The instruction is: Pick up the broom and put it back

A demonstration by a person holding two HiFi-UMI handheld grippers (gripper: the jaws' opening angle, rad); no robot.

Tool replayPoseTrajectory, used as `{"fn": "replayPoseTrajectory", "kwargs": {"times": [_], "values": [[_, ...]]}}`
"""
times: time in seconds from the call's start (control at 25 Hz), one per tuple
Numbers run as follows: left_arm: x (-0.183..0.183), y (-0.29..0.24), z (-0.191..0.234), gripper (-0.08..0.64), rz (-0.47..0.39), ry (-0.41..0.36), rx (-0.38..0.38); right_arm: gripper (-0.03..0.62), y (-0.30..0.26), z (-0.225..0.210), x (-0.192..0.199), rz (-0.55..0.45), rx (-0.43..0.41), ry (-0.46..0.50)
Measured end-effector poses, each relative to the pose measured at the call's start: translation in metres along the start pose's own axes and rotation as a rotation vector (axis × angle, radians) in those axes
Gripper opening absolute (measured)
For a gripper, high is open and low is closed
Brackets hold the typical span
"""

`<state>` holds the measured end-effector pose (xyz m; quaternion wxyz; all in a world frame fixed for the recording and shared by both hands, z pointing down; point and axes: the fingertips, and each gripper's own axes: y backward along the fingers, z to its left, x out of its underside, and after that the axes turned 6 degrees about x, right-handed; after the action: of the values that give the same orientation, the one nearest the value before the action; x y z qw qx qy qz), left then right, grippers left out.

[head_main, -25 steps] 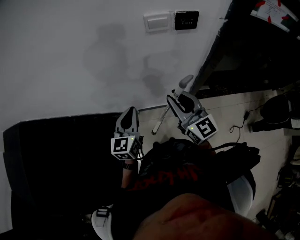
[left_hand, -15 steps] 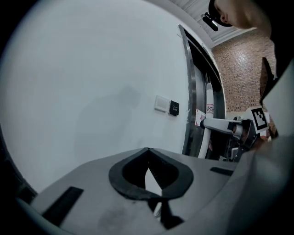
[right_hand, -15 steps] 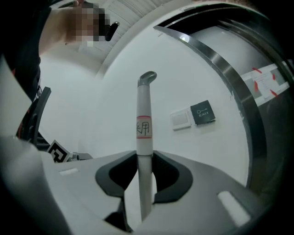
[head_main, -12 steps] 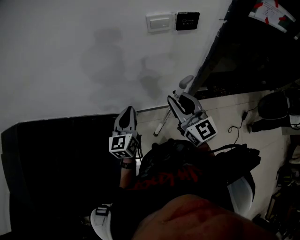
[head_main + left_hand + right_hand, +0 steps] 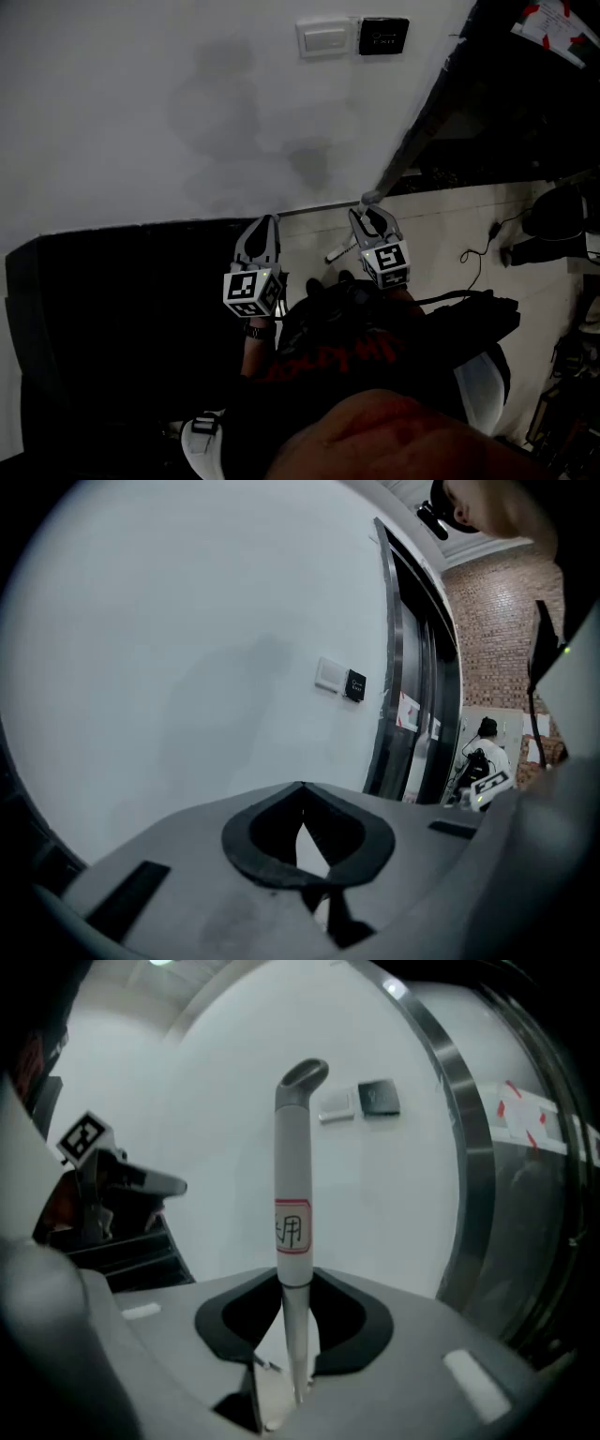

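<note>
The left gripper (image 5: 300,794) hangs beside the white wall (image 5: 141,112), its jaws closed together on nothing. To its right, near the wall's foot, the broom (image 5: 292,1166) is clamped by its pale handle in the right gripper (image 5: 298,1283)

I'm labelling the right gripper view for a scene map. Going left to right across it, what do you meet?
From the left: left tongs → broom handle → white wall switch → black wall panel → metal door frame → red-marked notice.
</note>
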<state>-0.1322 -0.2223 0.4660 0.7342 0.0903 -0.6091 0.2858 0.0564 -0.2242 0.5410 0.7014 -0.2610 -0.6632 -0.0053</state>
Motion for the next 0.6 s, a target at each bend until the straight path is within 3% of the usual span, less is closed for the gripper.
{"fn": "replayPoseTrajectory", "kwargs": {"times": [0.08, 0.24, 0.44, 0.52, 0.6], "values": [[-0.002, 0.003, -0.008, 0.006, 0.001, -0.013, 0.032, 0.094, -0.012, -0.005, 0.045, 0.101, 0.007, 0.013], [-0.019, 0.010, -0.047, 0.005, -0.050, -0.033, 0.200, 0.091, -0.042, -0.021, 0.118, 0.195, 0.039, 0.032], [-0.020, 0.014, -0.075, 0.005, -0.010, -0.081, 0.239, 0.091, -0.091, -0.037, 0.206, 0.348, 0.089, 0.043], [-0.021, 0.021, -0.091, 0.005, -0.039, -0.037, 0.346, 0.091, -0.105, -0.045, 0.236, 0.435, 0.116, 0.025], [-0.023, 0.033, -0.104, 0.005, -0.125, 0.072, 0.490, 0.091, -0.120, -0.051, 0.259, 0.489, 0.129, 0.016]]}}
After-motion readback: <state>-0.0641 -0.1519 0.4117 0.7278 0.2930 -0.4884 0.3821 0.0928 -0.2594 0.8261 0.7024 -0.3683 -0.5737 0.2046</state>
